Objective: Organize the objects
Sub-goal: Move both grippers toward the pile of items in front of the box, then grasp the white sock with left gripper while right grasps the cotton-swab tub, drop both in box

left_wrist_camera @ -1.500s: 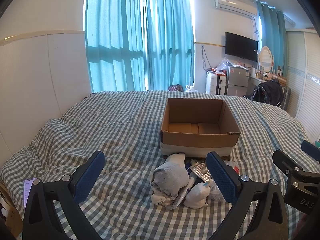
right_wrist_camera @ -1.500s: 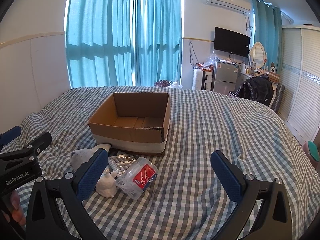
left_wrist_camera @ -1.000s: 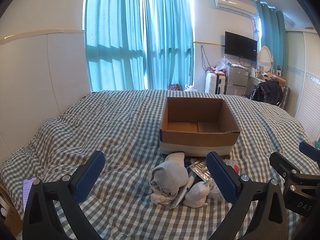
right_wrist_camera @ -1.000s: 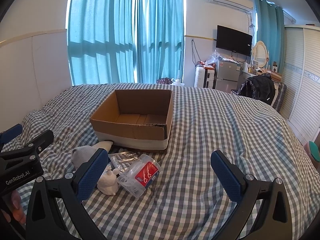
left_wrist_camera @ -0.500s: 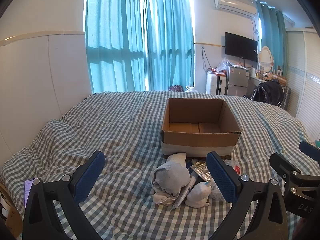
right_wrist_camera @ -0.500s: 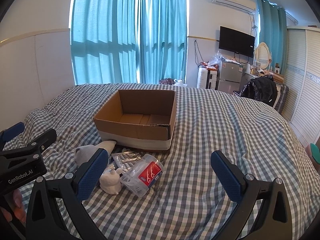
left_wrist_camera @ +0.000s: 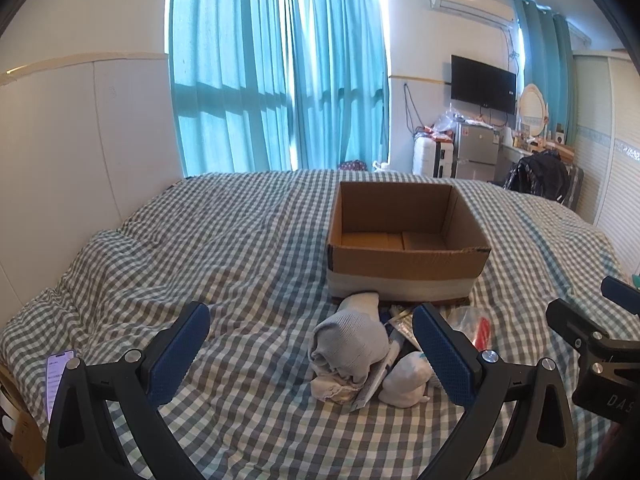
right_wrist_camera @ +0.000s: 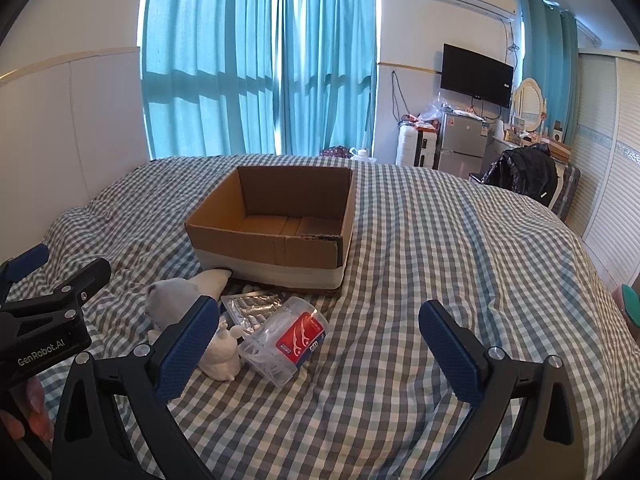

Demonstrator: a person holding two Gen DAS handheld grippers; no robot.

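An open, empty cardboard box sits on the checked bed. In front of it lies a small pile: a grey and white sock bundle, a white figurine, a silver blister pack and a clear plastic tub with a red label. My left gripper is open and empty, held just before the pile. My right gripper is open and empty, to the right of the pile with the tub near its left finger.
The bed's checked cover spreads wide to the right of the box. A phone lies at the bed's left edge. Teal curtains, a fridge and a wardrobe stand beyond the bed.
Both grippers have drifted slightly; the right wrist view has shifted so the box and pile sit a little further right. Nothing was taken hold of.
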